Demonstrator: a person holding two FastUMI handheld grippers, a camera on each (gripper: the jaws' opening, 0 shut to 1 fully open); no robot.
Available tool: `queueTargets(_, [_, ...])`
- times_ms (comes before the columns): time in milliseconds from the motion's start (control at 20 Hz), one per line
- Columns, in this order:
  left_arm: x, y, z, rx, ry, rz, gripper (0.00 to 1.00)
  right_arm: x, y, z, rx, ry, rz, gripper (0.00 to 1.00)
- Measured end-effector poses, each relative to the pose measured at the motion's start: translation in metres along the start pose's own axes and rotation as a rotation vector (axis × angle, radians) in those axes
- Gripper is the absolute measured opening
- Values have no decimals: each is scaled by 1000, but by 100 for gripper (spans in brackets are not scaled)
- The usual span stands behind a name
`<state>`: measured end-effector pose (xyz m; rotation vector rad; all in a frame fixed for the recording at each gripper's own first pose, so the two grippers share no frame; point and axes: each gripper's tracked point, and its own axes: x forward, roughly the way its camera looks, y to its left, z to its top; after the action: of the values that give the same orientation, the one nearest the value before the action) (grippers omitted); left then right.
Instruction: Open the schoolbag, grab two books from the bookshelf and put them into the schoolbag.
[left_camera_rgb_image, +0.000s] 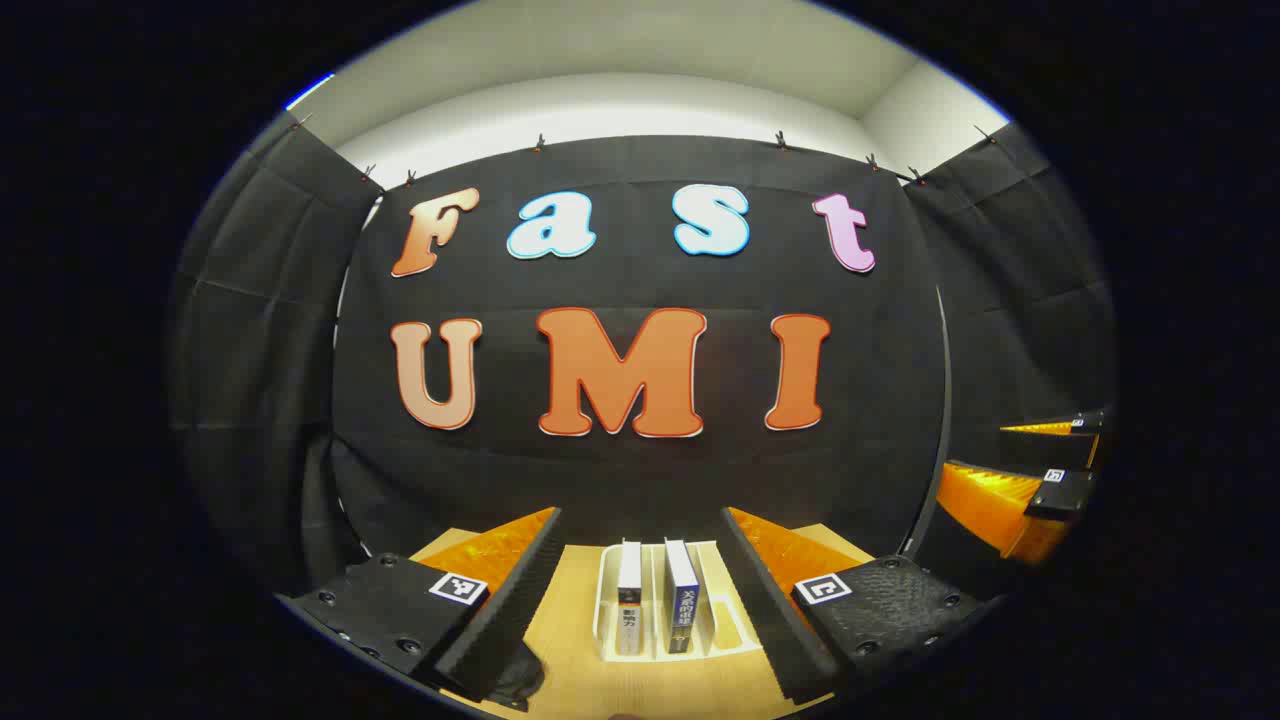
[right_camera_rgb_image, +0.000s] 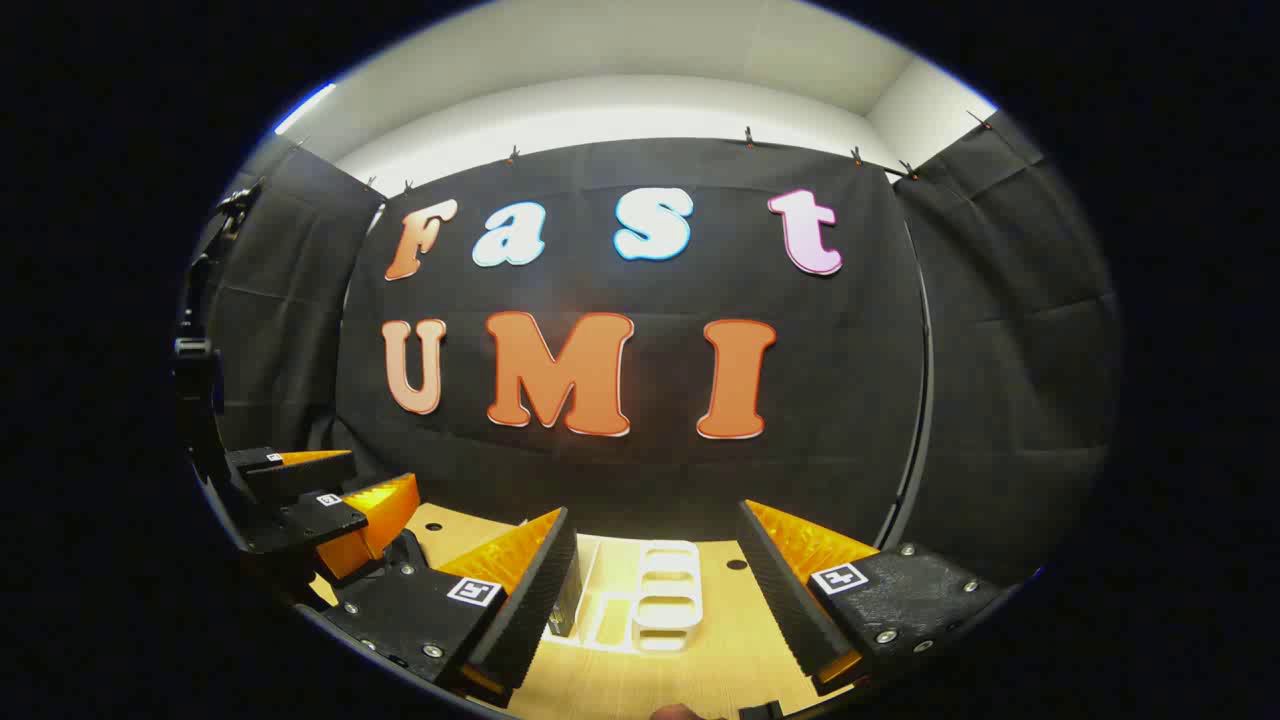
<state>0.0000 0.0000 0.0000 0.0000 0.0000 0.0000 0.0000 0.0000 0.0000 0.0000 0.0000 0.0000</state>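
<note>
- The left claw (left_camera_rgb_image: 640, 570) hangs released above the bench (left_camera_rgb_image: 570, 660), its two black-and-orange fingers spread wide with nothing between them.
- Straight ahead of it, framed in that gap, stands the white bookshelf (left_camera_rgb_image: 668, 615) with two books upright in its slots: a white-spined book (left_camera_rgb_image: 629, 598) on the left and a blue-spined book (left_camera_rgb_image: 681, 596) just beside it on the right, the two close together but with a thin gap between.
- Neither finger touches the rack or the books.
- A bit of dark fabric (left_camera_rgb_image: 515, 680) shows under the left claw's left finger at the bench edge; I cannot tell what it is.
- The right claw (right_camera_rgb_image: 655, 580) is likewise released and holds nothing, fingers wide apart.
- From the right gripper view the bookshelf (right_camera_rgb_image: 668, 597) is seen from its empty end, white looped dividers between the fingers, and the books are mostly hidden behind the left finger.
- That view also catches the left claw (right_camera_rgb_image: 330, 495) off to its left; the left gripper view catches the right claw (left_camera_rgb_image: 1040, 470) at its right edge.
</note>
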Motion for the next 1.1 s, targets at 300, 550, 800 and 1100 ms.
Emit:
queueTargets(300, [18,21,-16,14,11,96,96,42,17,3,33,-26,119,97])
queueTargets(550, [33,22,-29,18,12,128,96,65,17,-18,16,9,124,96])
queueTargets(800, [64,34,-32,29,6,67,95,85,25,-29,26,24,39,96])
queueTargets(1100, [89,42,-28,43,-17,-16,96,98,37,-28,4,19,-26,97])
